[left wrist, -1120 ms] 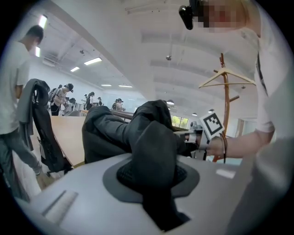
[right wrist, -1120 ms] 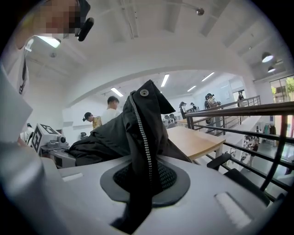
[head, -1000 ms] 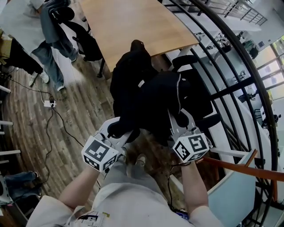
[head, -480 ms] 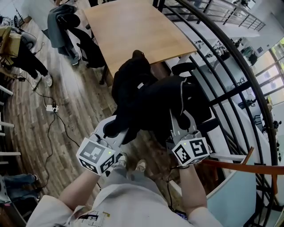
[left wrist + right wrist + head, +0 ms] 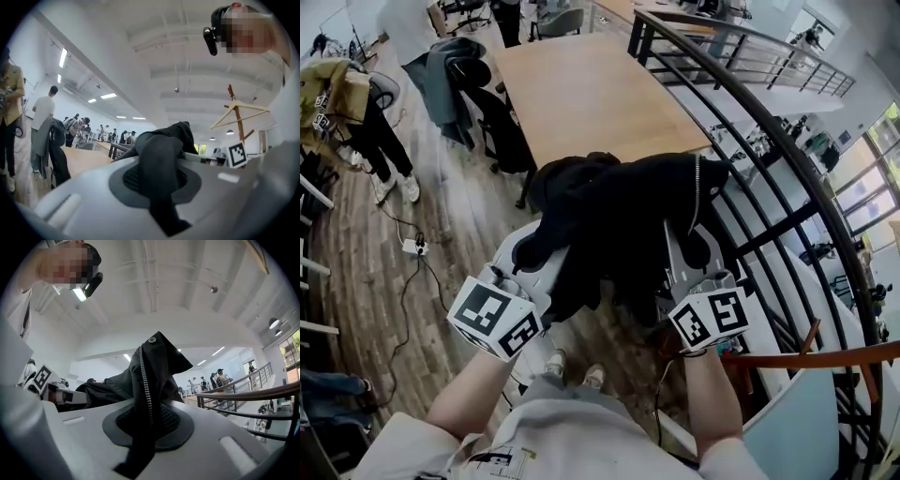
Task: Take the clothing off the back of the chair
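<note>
Lifting-off step: the black jacket [image 5: 628,211] hangs bunched between both claws, just off the near edge of the wooden surface [image 5: 581,94]. The left claw [image 5: 536,261] is closing on a fold, and the right claw [image 5: 686,255] clamps the zipper edge. Next, carry it clear. Compared with earlier, the jacket and claws sit higher.

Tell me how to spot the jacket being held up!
Find the big wooden table. Just in front of its near edge, a bunched jacket is held up. It is black with a zipper, unlike the grey clothing draped on the chair beside the table.
</note>
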A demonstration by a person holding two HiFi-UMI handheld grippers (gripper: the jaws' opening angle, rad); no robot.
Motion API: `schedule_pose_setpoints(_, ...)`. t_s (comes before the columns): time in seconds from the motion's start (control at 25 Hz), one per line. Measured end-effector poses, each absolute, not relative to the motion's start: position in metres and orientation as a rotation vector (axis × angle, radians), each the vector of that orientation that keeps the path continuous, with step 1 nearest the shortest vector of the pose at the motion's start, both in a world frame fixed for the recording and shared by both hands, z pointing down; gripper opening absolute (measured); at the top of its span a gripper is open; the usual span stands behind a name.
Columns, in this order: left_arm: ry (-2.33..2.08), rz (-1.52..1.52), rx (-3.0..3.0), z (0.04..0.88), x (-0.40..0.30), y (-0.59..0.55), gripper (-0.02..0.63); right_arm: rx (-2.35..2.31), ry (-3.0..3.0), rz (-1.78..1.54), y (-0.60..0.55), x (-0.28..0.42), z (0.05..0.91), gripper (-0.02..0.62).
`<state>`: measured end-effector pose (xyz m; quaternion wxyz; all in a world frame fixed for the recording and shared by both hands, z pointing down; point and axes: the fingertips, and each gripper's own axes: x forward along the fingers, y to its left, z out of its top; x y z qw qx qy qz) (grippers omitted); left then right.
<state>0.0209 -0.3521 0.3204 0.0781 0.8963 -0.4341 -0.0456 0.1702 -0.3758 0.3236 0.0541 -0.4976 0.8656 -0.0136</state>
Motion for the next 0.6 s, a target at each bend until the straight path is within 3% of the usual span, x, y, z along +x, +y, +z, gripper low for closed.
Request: schedule_pose_setpoints(0.6, -1.684, -0.362, 2.769, 0.17, -0.121, -0.272, 0.046, -1.055, 2.65, 0.197, -0.32, 0.019, 0.19, 0.044)
